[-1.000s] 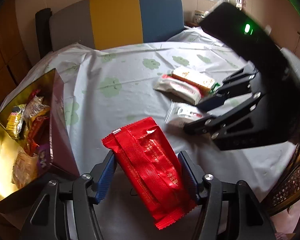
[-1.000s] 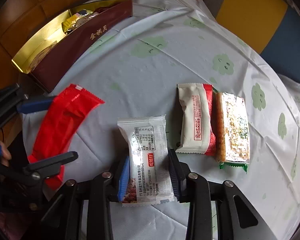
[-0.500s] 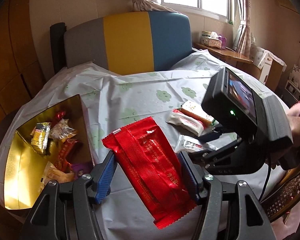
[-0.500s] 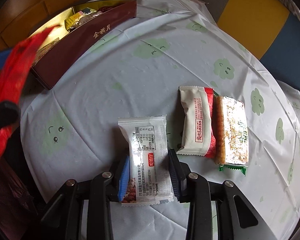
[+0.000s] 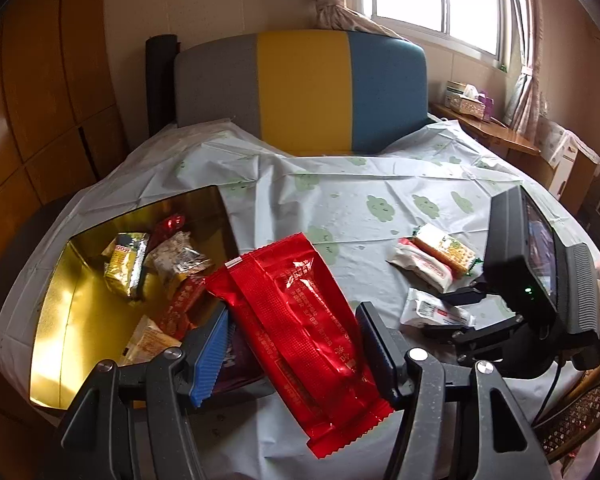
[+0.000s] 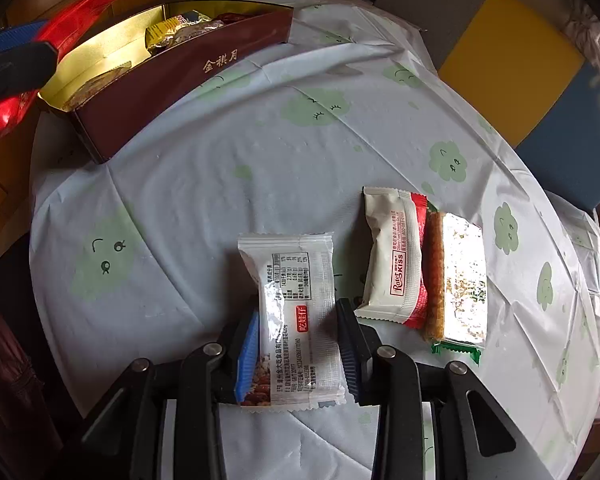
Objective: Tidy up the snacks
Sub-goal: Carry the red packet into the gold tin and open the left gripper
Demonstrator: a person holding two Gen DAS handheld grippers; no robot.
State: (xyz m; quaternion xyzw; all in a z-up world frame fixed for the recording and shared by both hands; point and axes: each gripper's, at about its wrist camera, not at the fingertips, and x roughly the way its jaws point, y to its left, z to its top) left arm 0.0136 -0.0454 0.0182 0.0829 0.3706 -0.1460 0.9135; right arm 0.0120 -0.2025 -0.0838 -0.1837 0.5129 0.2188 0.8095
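My left gripper (image 5: 292, 320) is shut on a long red snack packet (image 5: 308, 344) and holds it tilted in the air, beside the near right corner of an open box (image 5: 72, 320) with a gold inside. Several wrapped snacks lie in that box. In the right wrist view the red packet (image 6: 80, 12) hangs at the box's near end (image 6: 188, 76). My right gripper (image 6: 298, 320) points down at the table, shut on the sides of a white snack packet (image 6: 296, 280). The same packet (image 5: 424, 312) shows in the left wrist view between the right gripper's fingers (image 5: 460, 294).
A white-and-red packet (image 6: 392, 256) and an orange cracker packet (image 6: 456, 280) lie side by side to the right of the white one. The round table wears a pale cloth with green clouds (image 6: 312, 108). A grey, yellow and blue chair back (image 5: 304, 88) stands behind it.
My left gripper has risen with the red packet and swung toward the box, so the box's inside now shows. My right gripper stays on the white packet, shifted only slightly.
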